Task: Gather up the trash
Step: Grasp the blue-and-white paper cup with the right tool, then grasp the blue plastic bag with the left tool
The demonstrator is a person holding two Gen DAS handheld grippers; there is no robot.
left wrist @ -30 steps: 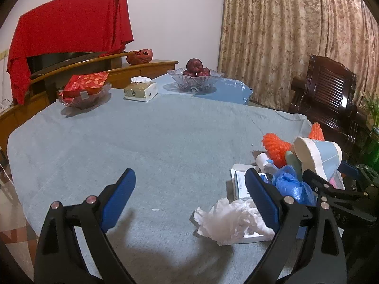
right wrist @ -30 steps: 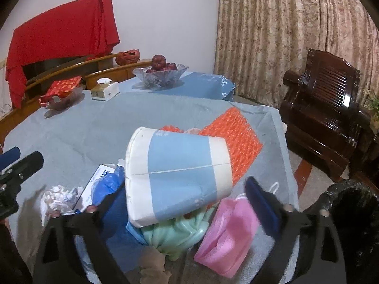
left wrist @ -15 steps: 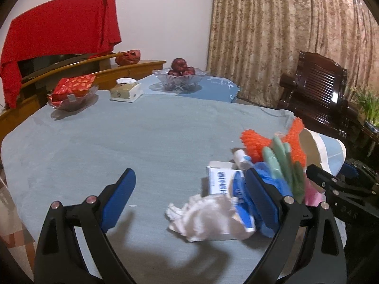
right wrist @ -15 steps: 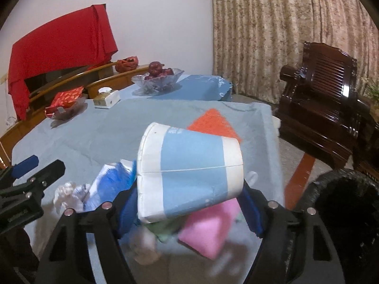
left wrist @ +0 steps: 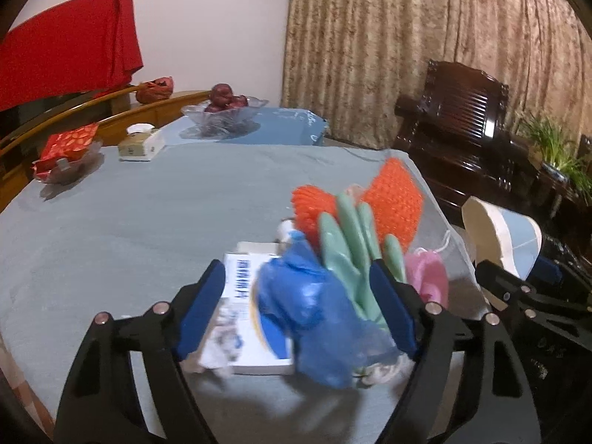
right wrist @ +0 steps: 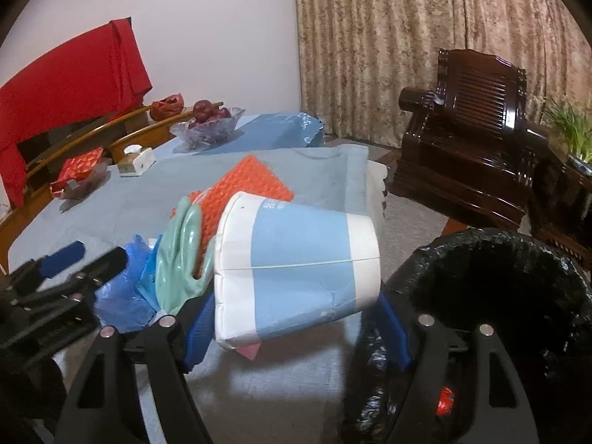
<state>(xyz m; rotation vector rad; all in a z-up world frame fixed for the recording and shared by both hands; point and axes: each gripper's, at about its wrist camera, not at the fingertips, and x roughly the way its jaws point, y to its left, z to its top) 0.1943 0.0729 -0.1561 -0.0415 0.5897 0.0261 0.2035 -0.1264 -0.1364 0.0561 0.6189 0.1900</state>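
Your right gripper (right wrist: 296, 327) is pinching the blue-and-white paper cup (right wrist: 296, 268) across its body, held sideways in the air next to the black-lined trash bin (right wrist: 507, 296); I'd call this the carry-to-bin step, and the next move is to get the cup over the bin mouth and let go. Your left gripper (left wrist: 296, 303) has just been closing, its jaws now straddling the blue plastic bag (left wrist: 310, 314), the white box (left wrist: 248, 318) and the green rubber glove (left wrist: 355, 251); blur means I cannot tell if the pads press yet. Squeeze before you lift. Count still on the grey-clothed table (left wrist: 148, 203): one bag, one glove, one box, one pink item (left wrist: 425, 277), some crumpled tissue (left wrist: 384, 368), orange bubble wrap (left wrist: 392, 199), apparently one sheet. One cup, one bin.
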